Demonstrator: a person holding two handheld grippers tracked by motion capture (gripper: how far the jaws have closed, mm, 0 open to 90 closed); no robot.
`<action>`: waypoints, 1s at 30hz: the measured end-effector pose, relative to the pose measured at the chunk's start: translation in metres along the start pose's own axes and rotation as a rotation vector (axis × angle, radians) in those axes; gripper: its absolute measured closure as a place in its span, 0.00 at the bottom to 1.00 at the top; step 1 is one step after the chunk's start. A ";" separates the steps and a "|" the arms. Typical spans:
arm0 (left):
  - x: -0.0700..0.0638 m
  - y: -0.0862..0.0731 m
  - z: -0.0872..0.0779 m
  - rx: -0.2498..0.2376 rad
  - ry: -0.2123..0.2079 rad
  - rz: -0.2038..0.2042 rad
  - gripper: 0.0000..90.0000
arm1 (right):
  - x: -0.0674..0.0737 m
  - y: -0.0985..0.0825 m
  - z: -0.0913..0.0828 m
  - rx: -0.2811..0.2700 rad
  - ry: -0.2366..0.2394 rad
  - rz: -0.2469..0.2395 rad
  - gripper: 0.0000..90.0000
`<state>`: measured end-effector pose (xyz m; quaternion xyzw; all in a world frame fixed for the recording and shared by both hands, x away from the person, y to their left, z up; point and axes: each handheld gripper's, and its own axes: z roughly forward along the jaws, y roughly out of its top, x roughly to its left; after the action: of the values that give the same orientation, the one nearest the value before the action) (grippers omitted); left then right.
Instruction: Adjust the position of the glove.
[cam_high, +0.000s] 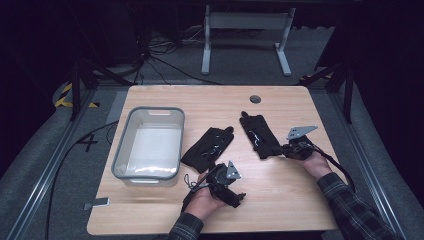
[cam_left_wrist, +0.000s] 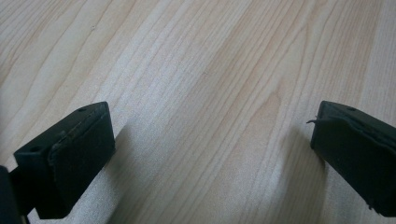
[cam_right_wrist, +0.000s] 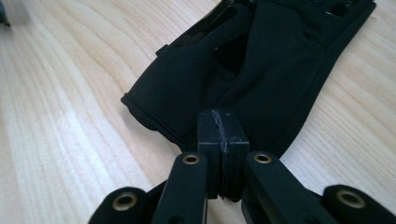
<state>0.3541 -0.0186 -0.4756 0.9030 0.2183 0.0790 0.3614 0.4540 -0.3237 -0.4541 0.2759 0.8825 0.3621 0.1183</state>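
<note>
Gloves on desk (cam_high: 280, 200), two black ones mid-frame. Right glove (cam_high: 259, 135) lies long axis upper left to lower right; right gripper (cam_high: 289, 149) sits at its lower-right cuff end, jaws pressed together, apparently pinching the cuff edge (cam_right_wrist: 154, 123). Left glove (cam_high: 207, 147) sits just above left gripper (cam_high: 242, 196), whose jaws stand wide apart, holding nothing, over bare wood. Clear bin (cam_high: 120, 150) at centre left, nearer the left hand. Right gripper view shows the closed pinch at the cuff; high view can't resolve it, but gives the bin's position.
</note>
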 end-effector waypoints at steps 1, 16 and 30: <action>0.000 0.000 0.000 0.000 0.000 0.001 0.00 | 0.001 -0.001 -0.001 0.001 0.002 -0.001 1.00; 0.000 0.000 0.000 0.000 -0.003 0.000 0.00 | 0.020 -0.021 -0.024 0.023 0.043 0.002 1.00; 0.000 0.000 0.000 0.000 -0.002 0.001 0.00 | 0.046 -0.043 -0.046 0.036 0.089 -0.008 1.00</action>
<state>0.3541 -0.0186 -0.4757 0.9032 0.2176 0.0782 0.3617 0.3799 -0.3490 -0.4523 0.2582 0.8944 0.3574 0.0756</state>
